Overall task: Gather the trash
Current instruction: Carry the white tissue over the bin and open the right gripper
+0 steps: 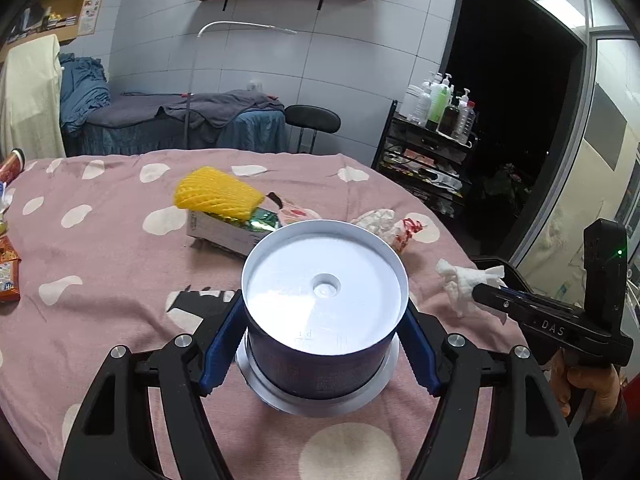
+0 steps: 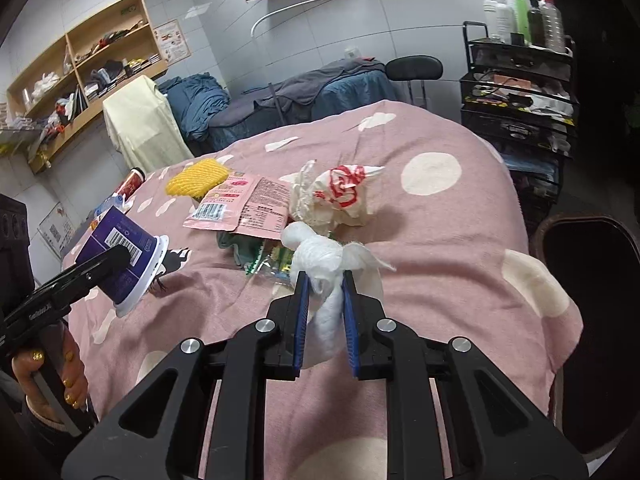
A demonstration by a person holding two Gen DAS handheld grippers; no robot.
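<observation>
Your left gripper (image 1: 324, 344): jaws wide, clamped on purple cup (image 1: 320, 320), white base facing you, above pink spotted cloth (image 1: 100, 280). Yellow foam net (image 1: 216, 194) at 11 o'clock from cup. Your right gripper (image 2: 324, 292): jaws narrow, pinching white tissue wad (image 2: 326, 256); crumpled red-white wrapper (image 2: 340, 196) at 12 o'clock beyond it.

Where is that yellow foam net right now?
The yellow foam net lies on the pink spotted bedcover, resting across a small cardboard box toward the far side. In the right wrist view it sits left of the pink packet.
</observation>
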